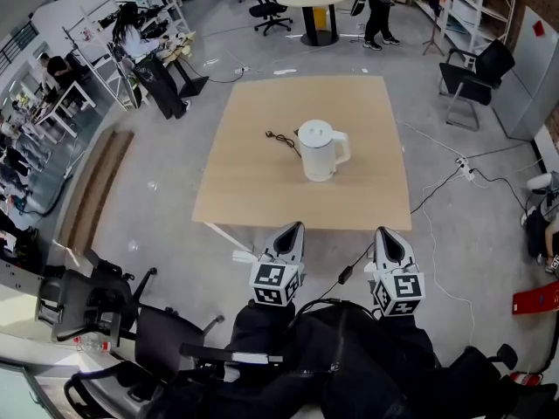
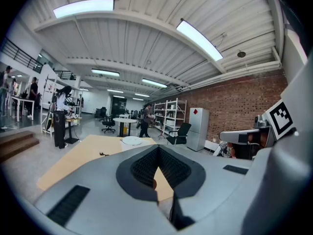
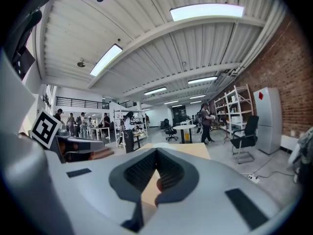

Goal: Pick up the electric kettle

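The white electric kettle (image 1: 321, 150) stands upright near the middle of the light wooden table (image 1: 253, 190), handle to the right, with its black cord (image 1: 281, 138) lying to its left. Both grippers hover short of the table's near edge, well apart from the kettle. My left gripper (image 1: 293, 230) is shut with nothing between its jaws, and so is my right gripper (image 1: 387, 234). In the left gripper view the kettle's lid (image 2: 131, 140) shows just beyond the closed left gripper (image 2: 157, 151). The right gripper view shows the closed right gripper (image 3: 156, 153) over the tabletop (image 3: 193, 151).
Black office chairs (image 1: 96, 299) crowd the near left, and another chair (image 1: 472, 77) stands at the far right. Cables and a power strip (image 1: 463, 168) lie on the floor right of the table. A round table (image 1: 319, 3), shelving and people stand further back.
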`<state>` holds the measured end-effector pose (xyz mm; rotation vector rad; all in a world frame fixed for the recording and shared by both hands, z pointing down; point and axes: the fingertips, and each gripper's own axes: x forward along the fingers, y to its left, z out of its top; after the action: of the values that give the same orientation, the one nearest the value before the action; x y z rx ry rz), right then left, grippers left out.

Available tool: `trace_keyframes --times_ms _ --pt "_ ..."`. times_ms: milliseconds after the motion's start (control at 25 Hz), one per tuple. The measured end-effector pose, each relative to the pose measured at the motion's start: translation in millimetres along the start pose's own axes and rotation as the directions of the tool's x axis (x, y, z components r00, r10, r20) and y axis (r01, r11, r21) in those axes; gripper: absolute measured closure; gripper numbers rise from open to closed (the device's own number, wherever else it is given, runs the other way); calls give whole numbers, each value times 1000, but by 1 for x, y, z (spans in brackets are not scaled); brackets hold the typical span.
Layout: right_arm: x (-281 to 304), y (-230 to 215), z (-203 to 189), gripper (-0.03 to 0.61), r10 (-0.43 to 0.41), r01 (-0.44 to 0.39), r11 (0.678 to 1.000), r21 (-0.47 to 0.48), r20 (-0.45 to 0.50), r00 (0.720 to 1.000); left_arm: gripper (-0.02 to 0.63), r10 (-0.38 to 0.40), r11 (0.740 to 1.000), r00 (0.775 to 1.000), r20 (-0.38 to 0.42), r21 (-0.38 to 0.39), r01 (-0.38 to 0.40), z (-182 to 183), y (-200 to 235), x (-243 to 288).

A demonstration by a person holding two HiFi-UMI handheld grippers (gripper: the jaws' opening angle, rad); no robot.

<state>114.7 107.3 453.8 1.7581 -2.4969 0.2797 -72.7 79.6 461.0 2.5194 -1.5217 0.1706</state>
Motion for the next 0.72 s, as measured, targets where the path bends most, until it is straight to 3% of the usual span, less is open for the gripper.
trace_keyframes --times_ms 720 --pt "3 7 -10 575 60 -61 998 -23 -32 998 614 7 1000 1000 -18 9 -7 -3 -7 5"
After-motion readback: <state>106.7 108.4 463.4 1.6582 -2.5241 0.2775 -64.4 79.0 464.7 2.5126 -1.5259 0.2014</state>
